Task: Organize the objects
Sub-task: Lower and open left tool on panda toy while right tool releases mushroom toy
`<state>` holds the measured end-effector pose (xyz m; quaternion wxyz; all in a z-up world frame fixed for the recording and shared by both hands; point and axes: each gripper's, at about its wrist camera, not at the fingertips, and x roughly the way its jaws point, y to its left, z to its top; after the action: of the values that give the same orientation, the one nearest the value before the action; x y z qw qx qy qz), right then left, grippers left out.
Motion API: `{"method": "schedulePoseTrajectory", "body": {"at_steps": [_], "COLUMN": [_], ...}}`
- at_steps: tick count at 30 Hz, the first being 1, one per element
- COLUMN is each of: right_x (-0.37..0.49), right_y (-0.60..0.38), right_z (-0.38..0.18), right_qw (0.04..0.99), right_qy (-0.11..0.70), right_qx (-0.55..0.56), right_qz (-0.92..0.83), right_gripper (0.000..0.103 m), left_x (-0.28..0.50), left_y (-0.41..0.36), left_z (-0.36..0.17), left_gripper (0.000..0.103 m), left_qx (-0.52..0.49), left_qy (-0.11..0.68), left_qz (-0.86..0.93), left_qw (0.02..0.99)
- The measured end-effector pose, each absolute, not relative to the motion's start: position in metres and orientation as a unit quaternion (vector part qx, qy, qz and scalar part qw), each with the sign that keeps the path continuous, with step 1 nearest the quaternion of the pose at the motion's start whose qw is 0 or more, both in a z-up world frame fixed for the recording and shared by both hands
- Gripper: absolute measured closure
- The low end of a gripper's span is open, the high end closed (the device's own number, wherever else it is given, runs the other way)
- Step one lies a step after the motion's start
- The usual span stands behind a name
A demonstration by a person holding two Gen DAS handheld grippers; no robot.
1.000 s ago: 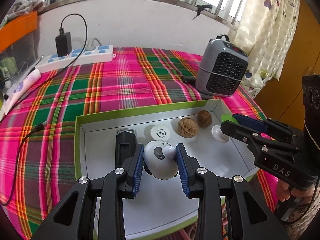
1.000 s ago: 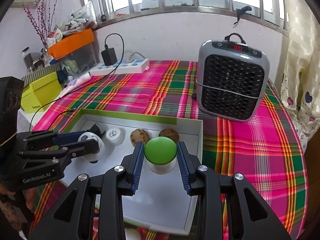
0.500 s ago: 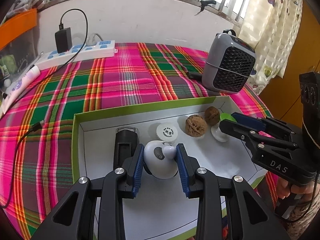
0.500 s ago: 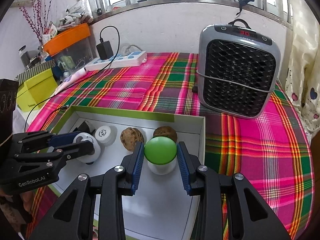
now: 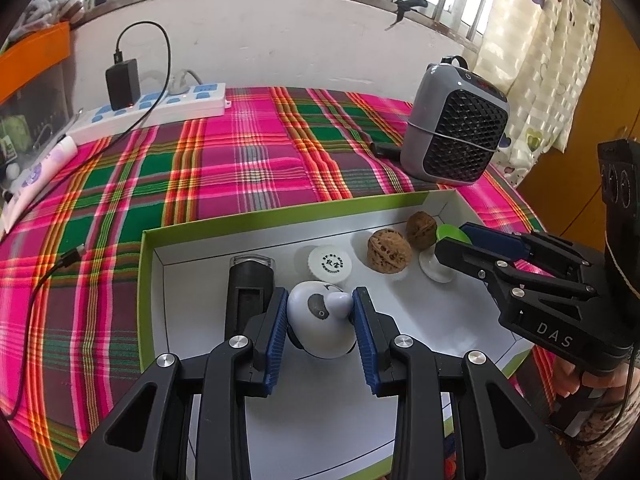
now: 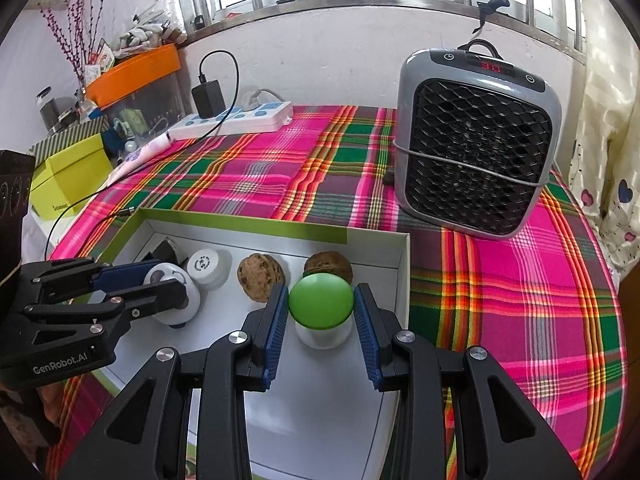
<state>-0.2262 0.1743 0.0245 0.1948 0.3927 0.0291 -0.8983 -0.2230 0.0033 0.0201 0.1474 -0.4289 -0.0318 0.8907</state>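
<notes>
Your left gripper [image 5: 320, 312] has its blue pads pressed against both sides of a white panda figure [image 5: 320, 320], which sits low inside the green-edged box [image 5: 248, 226], toward its near-left part. Just left of the panda, a black rectangular device [image 5: 250, 284] lies lengthwise on the box floor; its near end is hidden behind your left finger. Beyond the panda stands a white round cap [image 5: 330, 264] with printed marks on top, and to its right two walnuts [image 5: 389, 249] sit side by side, touching or almost so, near the far-right corner. Your right gripper [image 6: 321, 308] grips a green-topped white jar [image 6: 321, 312] by its domed lid, pads flush against either side; the jar's base stands on the box floor close to the right wall, just in front of the darker walnut [image 6: 328, 266]. From the right wrist view the lighter walnut [image 6: 261, 276] lies just left of the jar. The box rests on a pink, green and orange plaid cloth [image 5: 224, 168]. A grey fan heater [image 6: 476, 152] stands on the cloth beyond the box's right corner, its red display lit. A white power strip [image 5: 156, 110] with a black adapter plugged in lies along the far wall, its cable trailing across the cloth.
</notes>
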Motion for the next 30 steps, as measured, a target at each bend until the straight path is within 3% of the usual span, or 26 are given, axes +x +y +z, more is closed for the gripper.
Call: {"method": "schedulePoseTrajectory", "body": {"at_steps": [30], "right_x": [-0.2233], "right_y": [0.1713], "right_z": [0.029], "right_qw": [0.192], "right_qy": [0.036], "right_qx": [0.383], "right_qz": [-0.903], "right_gripper": [0.068], "left_x": [-0.2219], "left_y": [0.0037], "left_z": [0.0206], "left_gripper": [0.068], "left_qx": [-0.428], "left_qy": [-0.033], "left_qz": [0.891], "left_qw": [0.149]}}
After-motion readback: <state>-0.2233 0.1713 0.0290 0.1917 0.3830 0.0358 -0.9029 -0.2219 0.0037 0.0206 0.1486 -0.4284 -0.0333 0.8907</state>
